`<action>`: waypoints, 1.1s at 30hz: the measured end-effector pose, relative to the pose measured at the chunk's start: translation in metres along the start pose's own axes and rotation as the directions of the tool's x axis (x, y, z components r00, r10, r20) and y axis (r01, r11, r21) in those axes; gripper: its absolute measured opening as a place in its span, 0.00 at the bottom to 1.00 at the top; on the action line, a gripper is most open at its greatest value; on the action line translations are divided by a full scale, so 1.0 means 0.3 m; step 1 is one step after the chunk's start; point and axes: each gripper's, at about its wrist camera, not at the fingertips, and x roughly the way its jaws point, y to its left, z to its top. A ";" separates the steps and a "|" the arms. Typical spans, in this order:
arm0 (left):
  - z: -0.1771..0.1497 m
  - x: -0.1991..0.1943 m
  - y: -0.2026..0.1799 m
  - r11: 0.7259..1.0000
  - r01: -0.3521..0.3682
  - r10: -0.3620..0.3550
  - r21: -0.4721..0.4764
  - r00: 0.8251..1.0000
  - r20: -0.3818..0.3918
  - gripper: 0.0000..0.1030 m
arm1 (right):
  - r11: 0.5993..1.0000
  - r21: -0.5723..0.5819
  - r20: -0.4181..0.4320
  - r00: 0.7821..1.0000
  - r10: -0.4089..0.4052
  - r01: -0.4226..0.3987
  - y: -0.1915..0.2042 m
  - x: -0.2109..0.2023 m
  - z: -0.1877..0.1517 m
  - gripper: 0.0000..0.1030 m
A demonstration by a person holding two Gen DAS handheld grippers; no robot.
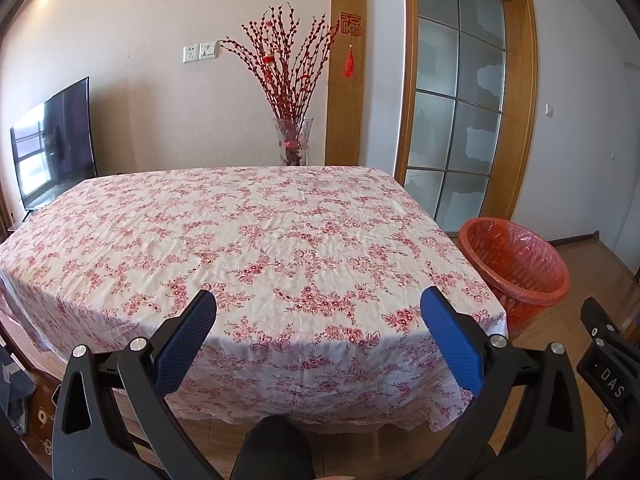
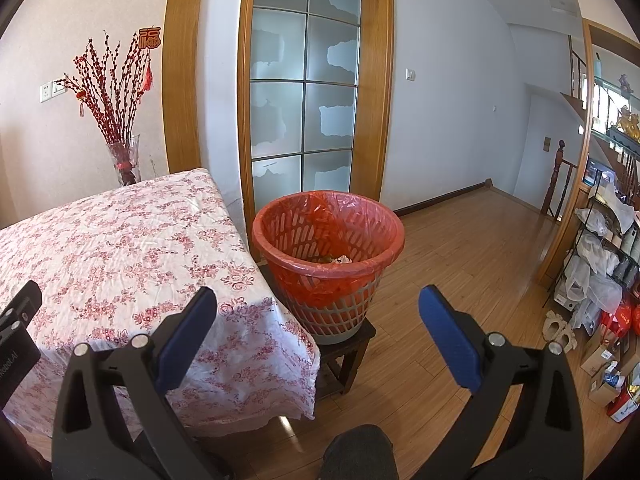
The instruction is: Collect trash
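Note:
A basket bin lined with a red bag (image 2: 328, 240) stands on a small dark stool (image 2: 348, 348) by the table's right corner; crumpled trash (image 2: 340, 259) lies in its bottom. It also shows in the left wrist view (image 1: 516, 264). My left gripper (image 1: 318, 304) is open and empty, held before the near edge of the table with the floral cloth (image 1: 240, 240). My right gripper (image 2: 318, 304) is open and empty, pointing at the bin from a little way off. No trash shows on the cloth.
A glass vase of red branches (image 1: 292, 140) stands behind the table. A TV (image 1: 52, 144) is at the far left. A frosted glass door (image 2: 304, 96) is behind the bin. Shelves with bags and boxes (image 2: 600, 280) line the right wall. Wood floor (image 2: 460, 240) lies beyond the bin.

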 end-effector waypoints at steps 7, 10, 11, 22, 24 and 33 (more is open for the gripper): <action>-0.002 0.005 0.001 1.000 0.003 -0.003 0.001 1.000 -0.006 0.97 | 1.000 -0.001 0.000 1.000 0.000 0.000 -0.001 0.000 0.000 0.96; -0.002 0.004 0.000 1.000 0.003 -0.003 0.001 1.000 -0.006 0.97 | 1.000 -0.001 0.000 1.000 0.000 0.000 -0.001 0.000 0.000 0.96; -0.003 0.004 0.000 1.000 0.003 -0.003 0.000 1.000 -0.007 0.97 | 1.000 -0.001 0.000 1.000 0.000 0.000 -0.001 0.000 0.000 0.96; -0.005 0.006 0.001 1.000 0.004 -0.004 0.001 1.000 -0.009 0.97 | 1.000 0.000 0.000 1.000 0.000 0.000 -0.001 0.000 0.001 0.96; -0.005 0.006 0.001 1.000 0.004 -0.004 0.001 1.000 -0.009 0.97 | 1.000 -0.001 -0.001 1.000 0.000 0.000 -0.003 0.000 -0.001 0.96; -0.013 0.009 -0.002 1.000 0.005 -0.005 -0.003 1.000 -0.014 0.97 | 1.000 -0.001 -0.002 1.000 0.000 0.000 -0.003 0.000 -0.001 0.96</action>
